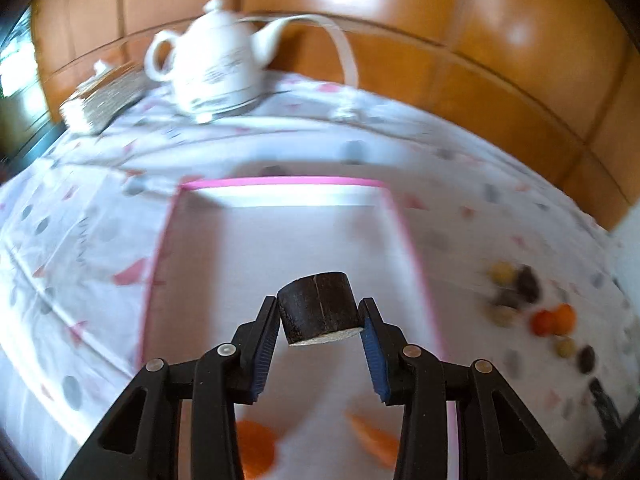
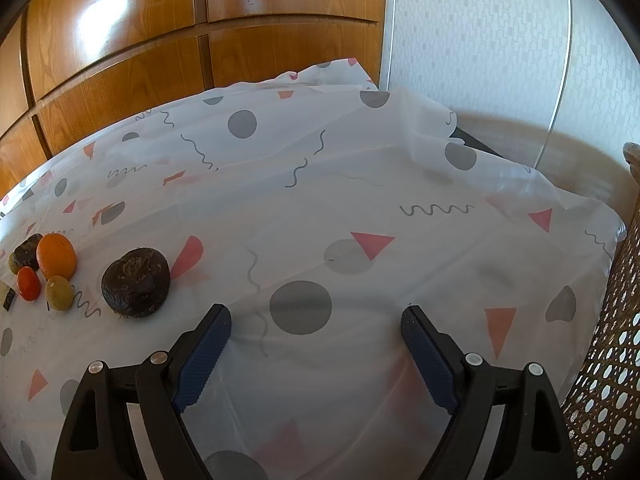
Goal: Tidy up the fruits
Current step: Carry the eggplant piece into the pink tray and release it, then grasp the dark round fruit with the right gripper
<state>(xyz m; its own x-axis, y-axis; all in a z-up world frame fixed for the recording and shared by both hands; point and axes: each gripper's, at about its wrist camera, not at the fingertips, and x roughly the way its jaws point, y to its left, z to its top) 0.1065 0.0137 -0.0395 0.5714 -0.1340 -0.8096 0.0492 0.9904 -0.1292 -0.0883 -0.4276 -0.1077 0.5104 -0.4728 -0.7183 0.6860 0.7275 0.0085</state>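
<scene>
My left gripper (image 1: 320,322) is shut on a dark brown round fruit (image 1: 318,308) with a pale cut face, held above a white tray with a pink rim (image 1: 280,181). Orange pieces (image 1: 256,446) lie in the tray's near end, below the fingers. A blurred pile of small fruits (image 1: 532,304) lies on the cloth to the right of the tray. My right gripper (image 2: 316,324) is open and empty above the cloth. To its left lie a large dark brown fruit (image 2: 136,282), an orange (image 2: 56,256), a small red fruit (image 2: 29,283) and a green one (image 2: 59,292).
A white teapot (image 1: 216,60) and a stack of coasters (image 1: 104,98) stand at the table's far left. Wooden cabinets (image 2: 160,32) run behind the table. A woven cane chair (image 2: 608,360) stands at the right edge. The patterned tablecloth (image 2: 360,200) covers the table.
</scene>
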